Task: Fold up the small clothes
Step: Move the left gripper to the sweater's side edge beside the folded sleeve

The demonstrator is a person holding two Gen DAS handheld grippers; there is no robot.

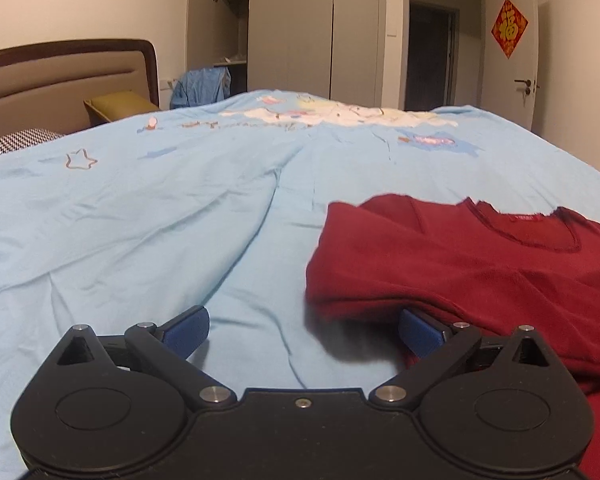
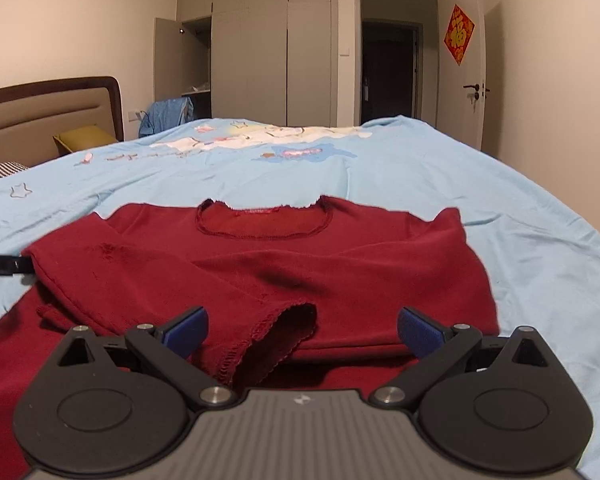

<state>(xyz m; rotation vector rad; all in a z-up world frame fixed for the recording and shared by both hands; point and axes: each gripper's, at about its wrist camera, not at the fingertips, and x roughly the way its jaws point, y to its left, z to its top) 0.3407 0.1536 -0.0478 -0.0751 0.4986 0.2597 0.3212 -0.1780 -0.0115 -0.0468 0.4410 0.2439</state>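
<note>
A dark red long-sleeved top point(image 2: 300, 264) lies on the light blue bedspread point(image 2: 520, 208), neckline away from me, with both sleeves folded across its body. One sleeve cuff point(image 2: 276, 336) lies open between the blue pads of my right gripper point(image 2: 302, 330), which is open and low over the hem. In the left wrist view the top point(image 1: 460, 256) fills the right side. My left gripper point(image 1: 304, 330) is open at the garment's left edge, its right pad point(image 1: 418, 330) tucked under the folded cloth, its left pad over bare bedspread point(image 1: 140, 220).
The bed has a brown padded headboard point(image 1: 60, 76) and pillows at the far left. A grey wardrobe point(image 2: 260, 48) with one open door stands behind, beside a dark doorway point(image 2: 392, 64) and a white door. The other gripper's black edge point(image 2: 4, 266) shows at the left.
</note>
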